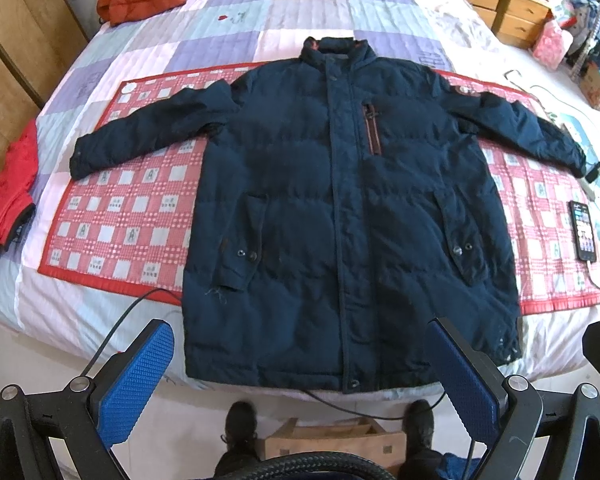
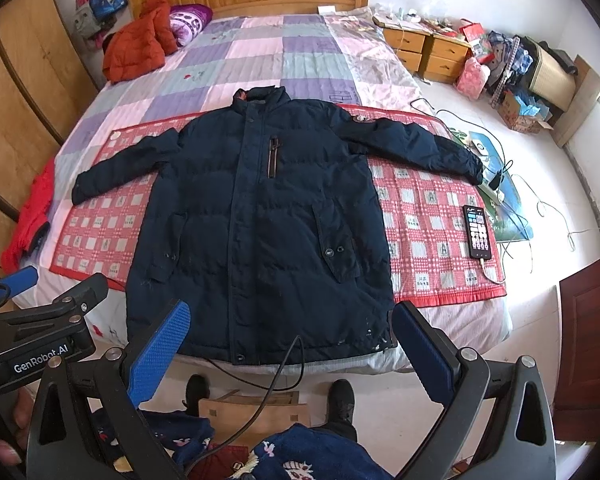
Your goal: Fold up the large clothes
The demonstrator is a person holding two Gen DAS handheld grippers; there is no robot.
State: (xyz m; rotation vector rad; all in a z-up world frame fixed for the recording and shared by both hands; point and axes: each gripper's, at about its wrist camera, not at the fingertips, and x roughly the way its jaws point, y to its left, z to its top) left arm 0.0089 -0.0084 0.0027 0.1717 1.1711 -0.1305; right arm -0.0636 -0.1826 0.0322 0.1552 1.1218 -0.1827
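A large dark navy padded jacket lies flat and face up on a red checked mat on the bed, both sleeves spread out to the sides, collar away from me. It also shows in the right wrist view. My left gripper is open and empty, held above the bed's near edge just short of the jacket's hem. My right gripper is open and empty too, over the hem, beside the left one.
A phone with a cable lies on the mat's right end. An orange jacket lies at the far left of the quilt, a red garment at the bed's left edge. Wardrobe left, nightstands and clutter right.
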